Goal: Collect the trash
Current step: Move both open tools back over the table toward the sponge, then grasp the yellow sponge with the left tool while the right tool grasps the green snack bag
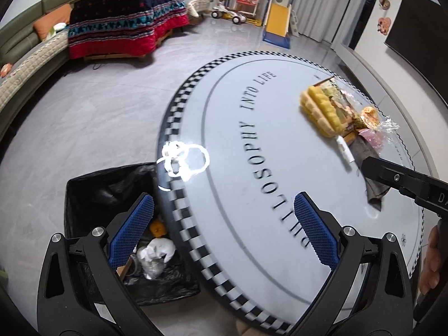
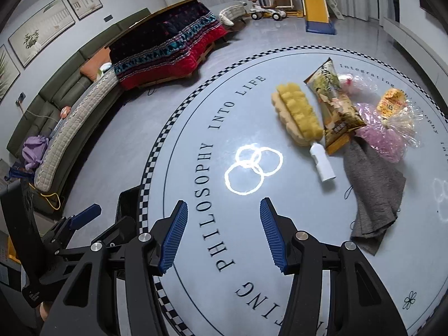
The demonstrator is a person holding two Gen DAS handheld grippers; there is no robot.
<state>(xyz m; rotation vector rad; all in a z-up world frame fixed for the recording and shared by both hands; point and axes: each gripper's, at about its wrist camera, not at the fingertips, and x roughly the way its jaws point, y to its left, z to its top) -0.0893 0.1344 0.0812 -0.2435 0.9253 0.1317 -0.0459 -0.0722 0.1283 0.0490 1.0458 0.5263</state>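
Observation:
A round grey table [image 1: 252, 252] [image 2: 196, 238] bears trash at its far right: a brown snack wrapper [image 2: 334, 109] [image 1: 340, 106], a pink plastic bag [image 2: 378, 134], and a clear bag with a yellow packet [image 2: 392, 103] [image 1: 369, 114]. A black-lined bin [image 1: 92, 190] stands on the floor left of the table, holding crumpled white paper [image 1: 158, 250] and other rubbish. My left gripper [image 1: 224, 224] is open and empty, over the table's edge beside the bin. My right gripper [image 2: 222, 235] is open and empty above the table's near part.
A yellow sponge brush with a white handle [image 2: 296, 114] [image 1: 322, 109] and a grey cloth [image 2: 372, 193] lie by the trash. A sofa [image 2: 56, 103], a blanket-draped table [image 1: 126, 25] and children's toys [image 1: 252, 0] stand across the grey floor.

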